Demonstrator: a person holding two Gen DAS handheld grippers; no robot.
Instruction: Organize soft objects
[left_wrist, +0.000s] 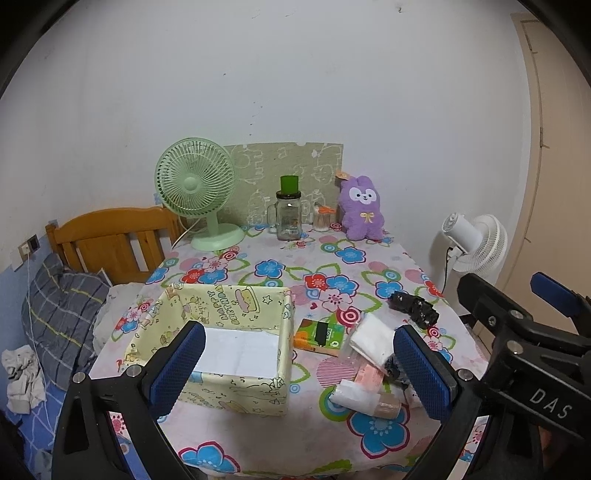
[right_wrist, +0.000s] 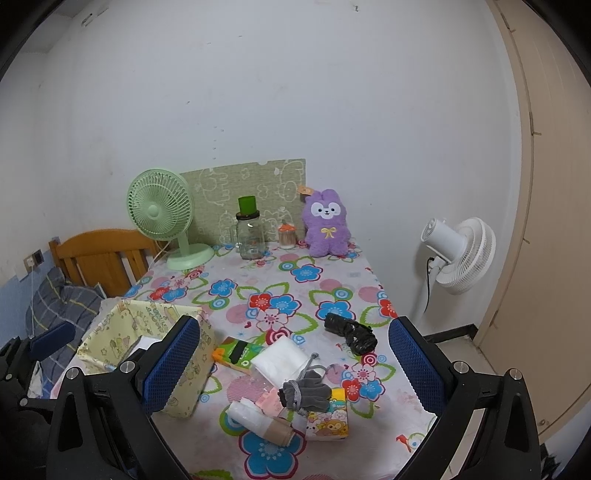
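Bench (right_wrist: 325, 295) carries everything. Box (left_wrist: 236, 332) sits front-left, holding only a white sheet by the look of it. Soft pile lies just right of it: white bag (right_wrist: 280, 360), black bundle (right_wrist: 351, 332), gloves (right_wrist: 304, 393), roll (right_wrist: 258, 421), tissue pack (right_wrist: 330, 419), green pack (right_wrist: 238, 352). Left gripper (left_wrist: 299, 365) and right gripper (right_wrist: 295, 365) both hover above, jaws spread wide, nothing held. Looks like the very start: no item boxed yet. Next, I'd drop the right gripper onto the gloves, pinch, carry left into the box.
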